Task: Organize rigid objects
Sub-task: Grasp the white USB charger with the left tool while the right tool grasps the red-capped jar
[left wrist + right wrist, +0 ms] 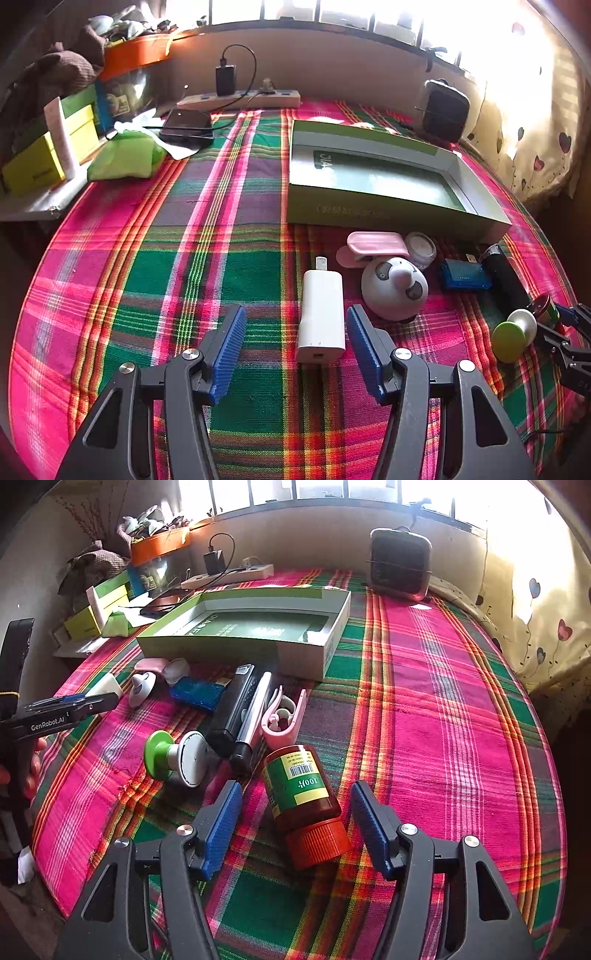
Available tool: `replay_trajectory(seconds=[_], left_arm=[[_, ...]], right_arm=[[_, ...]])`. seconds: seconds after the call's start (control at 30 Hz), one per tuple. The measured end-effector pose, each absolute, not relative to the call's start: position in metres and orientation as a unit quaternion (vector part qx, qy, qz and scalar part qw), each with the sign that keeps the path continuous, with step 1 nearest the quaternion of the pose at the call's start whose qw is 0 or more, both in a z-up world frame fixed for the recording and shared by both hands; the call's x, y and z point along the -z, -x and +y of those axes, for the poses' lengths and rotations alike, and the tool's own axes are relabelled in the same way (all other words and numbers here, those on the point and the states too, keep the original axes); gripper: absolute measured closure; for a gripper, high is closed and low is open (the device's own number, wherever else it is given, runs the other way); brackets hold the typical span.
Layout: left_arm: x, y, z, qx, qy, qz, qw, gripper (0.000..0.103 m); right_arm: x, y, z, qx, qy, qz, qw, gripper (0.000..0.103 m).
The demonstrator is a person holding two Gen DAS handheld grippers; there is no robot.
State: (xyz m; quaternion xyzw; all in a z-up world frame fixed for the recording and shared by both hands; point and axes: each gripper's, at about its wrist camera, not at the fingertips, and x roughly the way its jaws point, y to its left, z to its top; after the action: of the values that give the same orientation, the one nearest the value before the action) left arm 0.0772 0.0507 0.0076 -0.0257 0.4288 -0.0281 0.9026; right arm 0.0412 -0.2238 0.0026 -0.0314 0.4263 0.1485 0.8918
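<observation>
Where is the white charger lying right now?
In the left wrist view, the white charger lies on the plaid cloth between the open left gripper fingers, beside the panda toy.

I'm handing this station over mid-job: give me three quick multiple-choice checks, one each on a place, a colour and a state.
1. Where does the white charger lie?
A. inside the green box
B. on the plaid cloth between the left gripper's fingers
C. on the power strip

2. What colour is the cap of the brown bottle?
A. orange
B. white
C. black

3. How does the right gripper stand?
A. shut on the bottle
B. shut on nothing
C. open, fingers either side of the bottle

Key: 1 B, it rests on the cloth inside the open left gripper. 2 A, the ribbed cap is orange. 3 C, gaps show on both sides.
</observation>
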Motion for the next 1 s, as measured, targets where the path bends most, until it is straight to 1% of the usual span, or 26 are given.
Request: replay_trajectory(seconds=[0.17, 0.27, 0.3, 0.33, 0.37, 0.43, 0.6, 1.0], left_arm=[[-0.007, -0.079, 0.052, 0.027, 0.026, 0.427, 0.903, 0.048], [-0.008, -0.080, 0.054, 0.028, 0.030, 0.426, 0.904, 0.055], [-0.008, -0.080, 0.054, 0.030, 0.032, 0.426, 0.904, 0.060], [-0.008, -0.080, 0.054, 0.032, 0.032, 0.427, 0.903, 0.063], [-0.008, -0.080, 0.053, 0.033, 0.030, 0.427, 0.903, 0.064], [-0.008, -0.080, 0.052, 0.040, 0.029, 0.427, 0.903, 0.072], [-0.009, -0.081, 0.049, 0.049, 0.027, 0.428, 0.902, 0.083], [-0.018, -0.081, 0.052, 0.055, 0.029, 0.421, 0.905, 0.083]], right_arm=[[-0.003, -0.047, -0.221, -0.144, 0.039, 0.428, 0.891, 0.048], [-0.003, -0.049, -0.221, -0.141, 0.041, 0.428, 0.892, 0.053], [-0.003, -0.049, -0.221, -0.140, 0.042, 0.428, 0.892, 0.056], [-0.003, -0.049, -0.221, -0.139, 0.041, 0.427, 0.892, 0.057], [-0.003, -0.050, -0.221, -0.138, 0.041, 0.427, 0.893, 0.060], [-0.003, -0.051, -0.222, -0.136, 0.037, 0.427, 0.893, 0.061], [-0.004, -0.053, -0.223, -0.132, 0.033, 0.427, 0.894, 0.070], [-0.014, -0.052, -0.219, -0.128, 0.021, 0.416, 0.900, 0.070]])
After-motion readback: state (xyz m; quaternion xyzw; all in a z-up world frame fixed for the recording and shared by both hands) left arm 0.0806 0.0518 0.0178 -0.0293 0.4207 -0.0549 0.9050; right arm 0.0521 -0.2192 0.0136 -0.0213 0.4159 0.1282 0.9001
